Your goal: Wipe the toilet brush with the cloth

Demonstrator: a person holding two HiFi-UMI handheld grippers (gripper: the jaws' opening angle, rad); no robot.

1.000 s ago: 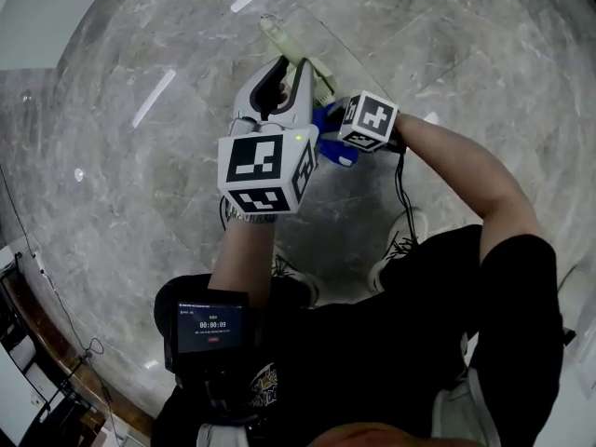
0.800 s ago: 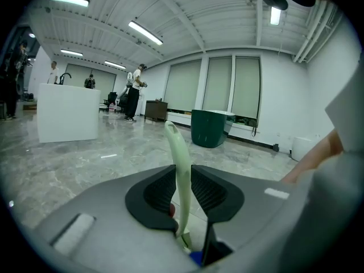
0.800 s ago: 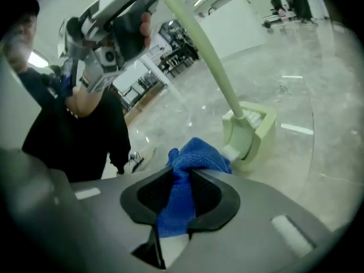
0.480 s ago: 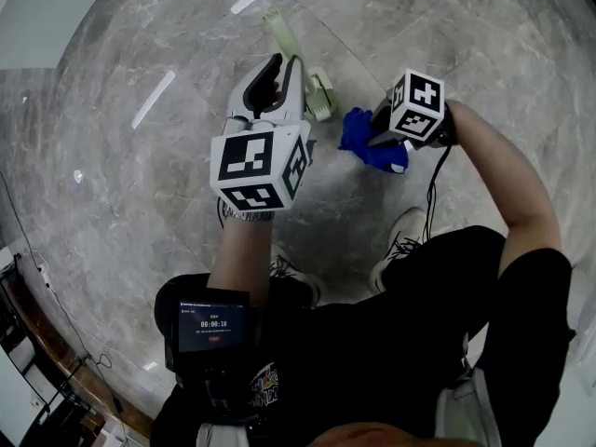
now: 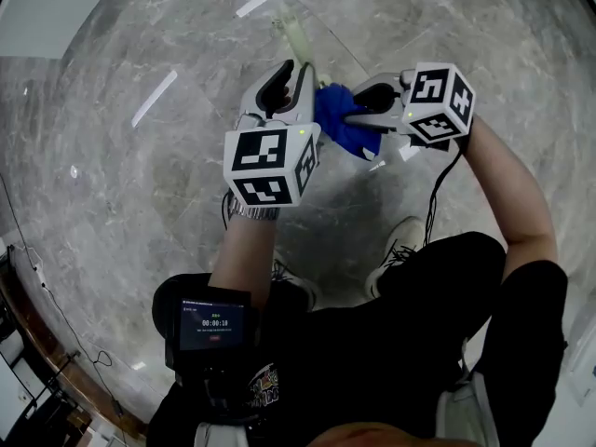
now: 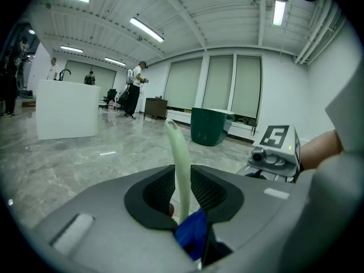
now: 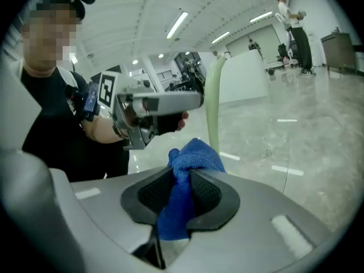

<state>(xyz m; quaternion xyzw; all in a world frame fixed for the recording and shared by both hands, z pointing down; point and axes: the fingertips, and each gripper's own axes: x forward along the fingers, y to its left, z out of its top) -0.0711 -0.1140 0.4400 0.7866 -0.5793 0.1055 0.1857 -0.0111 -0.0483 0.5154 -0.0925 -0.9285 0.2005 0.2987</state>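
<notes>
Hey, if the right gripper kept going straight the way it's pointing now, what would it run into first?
Probably the pale green toilet brush handle held by the left gripper. The blue cloth pinched in the right gripper would touch it first; whether they already touch is unclear.

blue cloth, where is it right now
Centre of the head view: the blue cloth is clamped in the right tool, just right of the pale green toilet brush handle.

00:00:10 on chest screen (image 5: 215, 324)
</notes>
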